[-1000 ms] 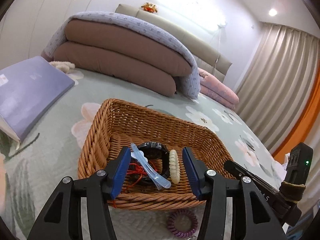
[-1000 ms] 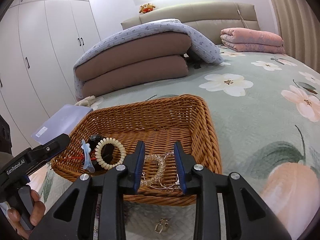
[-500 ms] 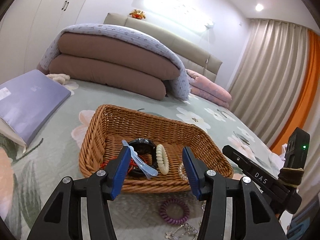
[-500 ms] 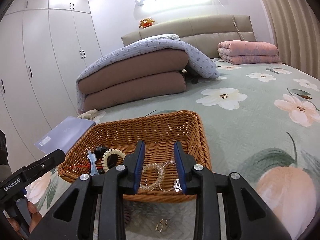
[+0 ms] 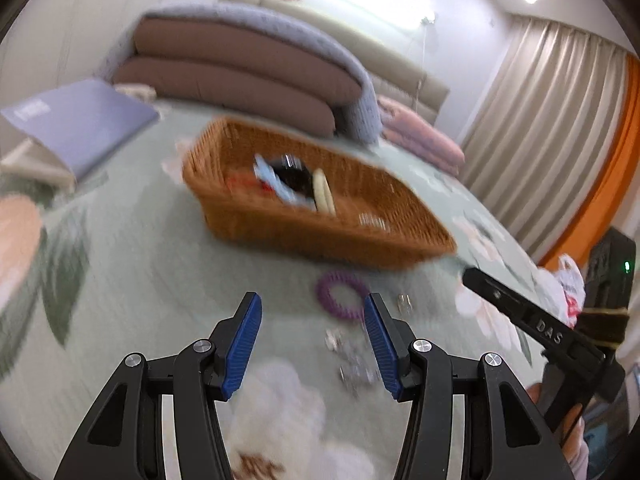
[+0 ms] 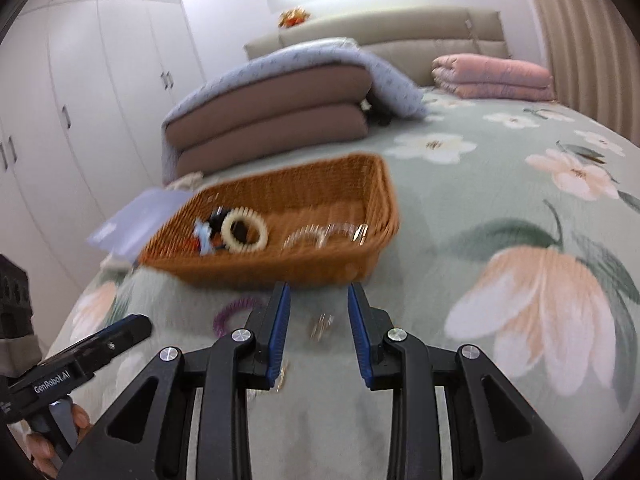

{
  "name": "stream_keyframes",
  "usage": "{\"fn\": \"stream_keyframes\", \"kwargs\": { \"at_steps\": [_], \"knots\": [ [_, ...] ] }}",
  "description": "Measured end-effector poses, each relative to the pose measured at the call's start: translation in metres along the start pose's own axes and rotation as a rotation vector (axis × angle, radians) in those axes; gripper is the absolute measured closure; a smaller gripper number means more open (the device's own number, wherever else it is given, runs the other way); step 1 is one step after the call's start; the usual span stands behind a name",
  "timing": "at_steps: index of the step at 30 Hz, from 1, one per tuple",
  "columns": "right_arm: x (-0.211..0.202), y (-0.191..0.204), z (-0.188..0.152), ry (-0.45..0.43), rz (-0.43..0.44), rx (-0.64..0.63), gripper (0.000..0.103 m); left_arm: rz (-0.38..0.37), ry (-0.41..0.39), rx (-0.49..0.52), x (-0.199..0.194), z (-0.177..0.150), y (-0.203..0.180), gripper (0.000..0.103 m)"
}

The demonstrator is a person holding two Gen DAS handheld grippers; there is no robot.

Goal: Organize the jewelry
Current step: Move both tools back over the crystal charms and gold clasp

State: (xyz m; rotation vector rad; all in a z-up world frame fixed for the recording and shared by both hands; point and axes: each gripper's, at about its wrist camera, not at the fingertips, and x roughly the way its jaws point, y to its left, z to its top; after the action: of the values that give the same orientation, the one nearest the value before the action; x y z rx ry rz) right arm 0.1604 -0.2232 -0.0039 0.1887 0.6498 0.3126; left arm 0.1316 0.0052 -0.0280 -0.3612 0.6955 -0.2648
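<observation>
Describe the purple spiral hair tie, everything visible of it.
The purple spiral hair tie is a coiled ring, plastic by its look, lying flat on the green floral bedspread outside and just before the wicker basket. Nothing grips it; both grippers are open above the bed. In the right wrist view the right gripper's finger hides part of it. Motion blur hides finer detail.

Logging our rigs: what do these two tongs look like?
Both the left tongs and the right tongs have black angular frames, silver screws and ribbed blue pads. Side bodies read "DAS" and "GenRobot.AI"; a green light glows on one.
</observation>
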Motion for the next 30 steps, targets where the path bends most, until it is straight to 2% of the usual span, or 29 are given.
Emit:
{"fn": "stream_keyframes", "kwargs": {
  "at_steps": [3, 6, 8, 16, 21, 26, 30],
  "knots": [
    [0.015, 0.002, -0.005, 0.063, -0.012, -0.005, 0.070, 0.000, 0.080, 0.042, 0.011, -0.013, -0.011, 0.048],
    [0.037, 0.000, -0.009, 0.151, 0.005, 0.003, 0.070, 0.000, 0.107, 0.111, 0.017, -0.017, -0.025, 0.048],
    [0.046, -0.002, -0.010, 0.178, 0.006, 0.009, 0.070, -0.003, 0.131, 0.143, 0.023, -0.020, -0.031, 0.048],
    [0.062, -0.008, -0.007, 0.218, -0.006, 0.033, 0.070, 0.041, 0.178, 0.189, 0.033, -0.026, -0.039, 0.048],
    [0.075, 0.001, -0.006, 0.259, -0.028, -0.011, 0.070, 0.084, 0.195, 0.259, 0.041, -0.029, -0.052, 0.048],
    [0.079, 0.003, -0.008, 0.273, -0.036, -0.027, 0.071, 0.044, 0.199, 0.266, 0.040, -0.029, -0.053, 0.048],
    [0.081, 0.002, -0.009, 0.282, -0.042, -0.029, 0.071, 0.077, 0.211, 0.295, 0.045, -0.031, -0.060, 0.048]
  ]
}}
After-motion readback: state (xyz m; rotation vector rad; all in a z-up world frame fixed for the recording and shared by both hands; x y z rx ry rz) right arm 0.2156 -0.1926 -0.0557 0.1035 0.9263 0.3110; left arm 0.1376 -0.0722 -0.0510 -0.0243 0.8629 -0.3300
